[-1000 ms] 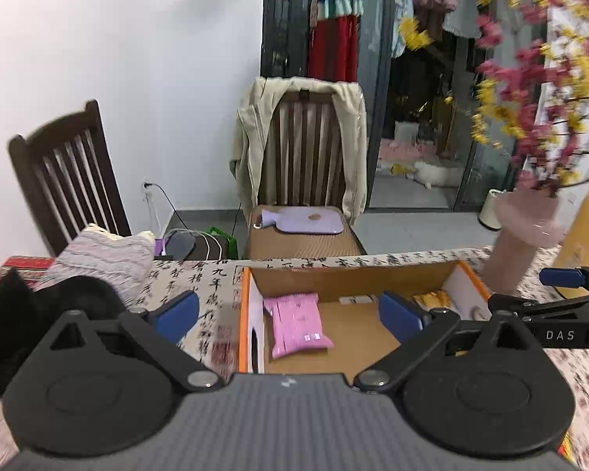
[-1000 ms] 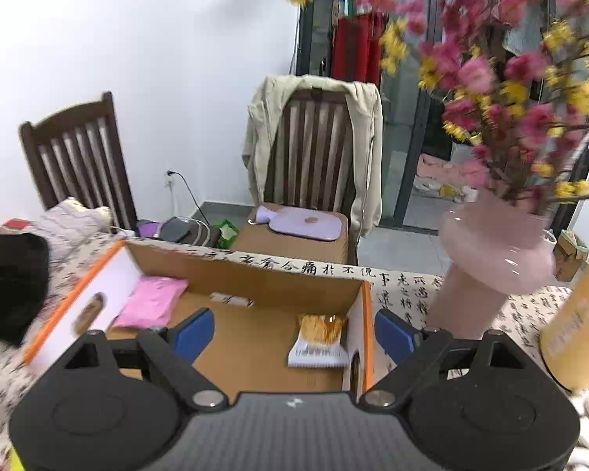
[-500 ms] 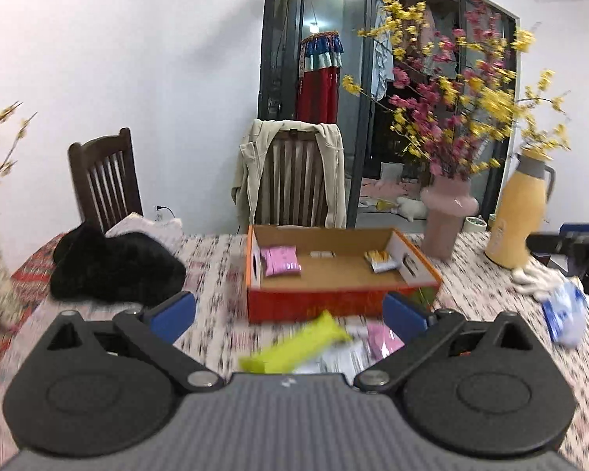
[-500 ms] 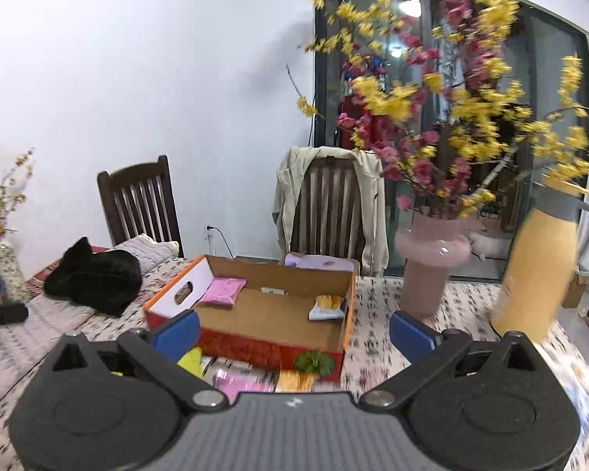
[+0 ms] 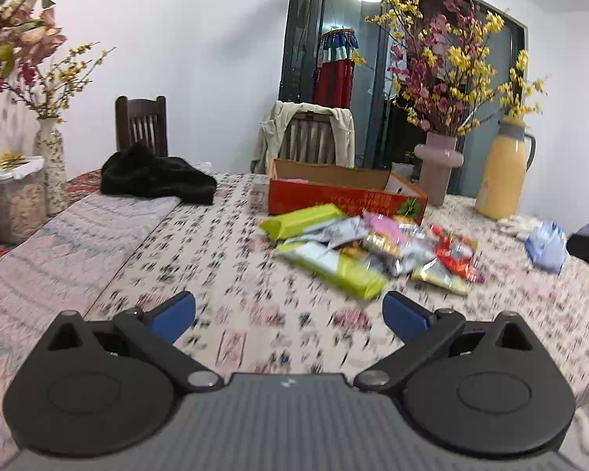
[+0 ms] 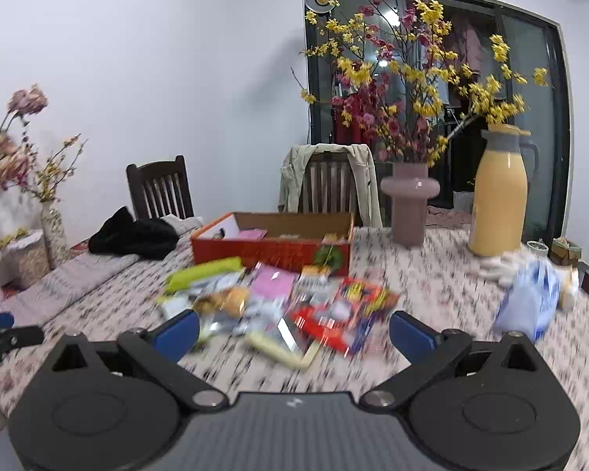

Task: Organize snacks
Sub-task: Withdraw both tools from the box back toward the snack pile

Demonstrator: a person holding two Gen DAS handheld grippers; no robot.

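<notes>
Colourful snack packets (image 6: 278, 302), heaped, motion-blurred

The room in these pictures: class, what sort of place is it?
Most likely a home dining room: a cloth-covered table, wooden chairs, one draped with a jacket, and flower vases.

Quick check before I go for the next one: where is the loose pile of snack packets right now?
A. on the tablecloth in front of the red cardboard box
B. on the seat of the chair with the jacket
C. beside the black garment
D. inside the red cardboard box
A: the snack packets lie scattered on the tablecloth, on the near side of the red cardboard box.
</notes>
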